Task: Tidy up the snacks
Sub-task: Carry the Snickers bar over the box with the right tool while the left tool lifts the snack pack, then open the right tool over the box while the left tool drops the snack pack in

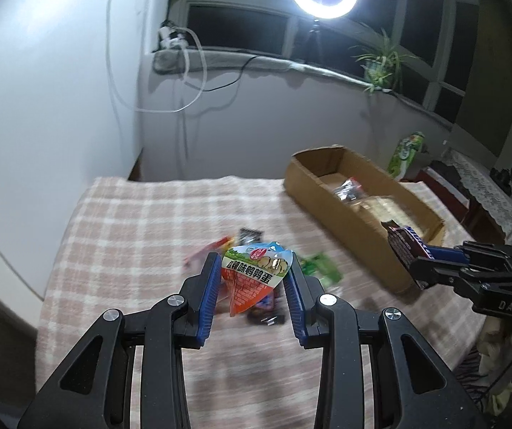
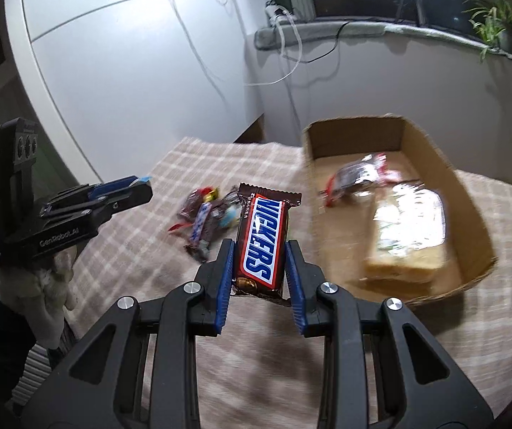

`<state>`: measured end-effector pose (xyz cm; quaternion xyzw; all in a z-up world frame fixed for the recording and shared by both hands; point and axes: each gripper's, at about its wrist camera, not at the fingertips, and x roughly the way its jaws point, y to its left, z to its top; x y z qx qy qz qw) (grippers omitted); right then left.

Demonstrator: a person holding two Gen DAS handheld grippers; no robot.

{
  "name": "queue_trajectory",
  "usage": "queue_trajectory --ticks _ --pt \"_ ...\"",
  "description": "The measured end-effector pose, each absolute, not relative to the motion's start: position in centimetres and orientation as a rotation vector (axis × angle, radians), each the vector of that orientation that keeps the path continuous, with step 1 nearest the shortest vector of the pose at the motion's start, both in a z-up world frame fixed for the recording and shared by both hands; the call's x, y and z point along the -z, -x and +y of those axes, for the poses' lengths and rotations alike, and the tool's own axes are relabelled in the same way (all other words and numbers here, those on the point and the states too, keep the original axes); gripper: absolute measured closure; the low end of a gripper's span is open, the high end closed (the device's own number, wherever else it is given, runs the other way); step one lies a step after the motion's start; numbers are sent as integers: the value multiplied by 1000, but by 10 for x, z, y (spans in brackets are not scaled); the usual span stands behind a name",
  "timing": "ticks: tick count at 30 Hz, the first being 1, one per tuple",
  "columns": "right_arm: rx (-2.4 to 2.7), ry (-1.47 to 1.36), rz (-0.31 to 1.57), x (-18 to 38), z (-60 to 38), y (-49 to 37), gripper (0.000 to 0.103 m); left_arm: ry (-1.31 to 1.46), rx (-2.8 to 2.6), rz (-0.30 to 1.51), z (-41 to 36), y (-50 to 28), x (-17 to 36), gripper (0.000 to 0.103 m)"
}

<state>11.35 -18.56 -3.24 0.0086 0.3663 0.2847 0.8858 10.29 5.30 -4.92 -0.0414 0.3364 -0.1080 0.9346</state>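
The left wrist view alone shows the quail egg packet [image 1: 254,279], point down, pinched in the left gripper [image 1: 254,268] above the loose snacks [image 1: 313,268]. In the right wrist view, the right gripper [image 2: 259,250] clamps a Snickers bar [image 2: 261,243], long axis running away from the camera, beside the cardboard box [image 2: 470,196].
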Motion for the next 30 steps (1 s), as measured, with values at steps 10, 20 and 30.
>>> queue_trajectory --ticks 10,20,30 --pt "-503 -13 737 16 -243 -148 74 76 305 674 -6 -122 39 70" --pt "-468 32 728 11 -266 -195 74 61 370 692 -60 -145 44 70" --pt "-482 52 767 28 -266 -242 74 33 416 718 -104 -165 53 70"
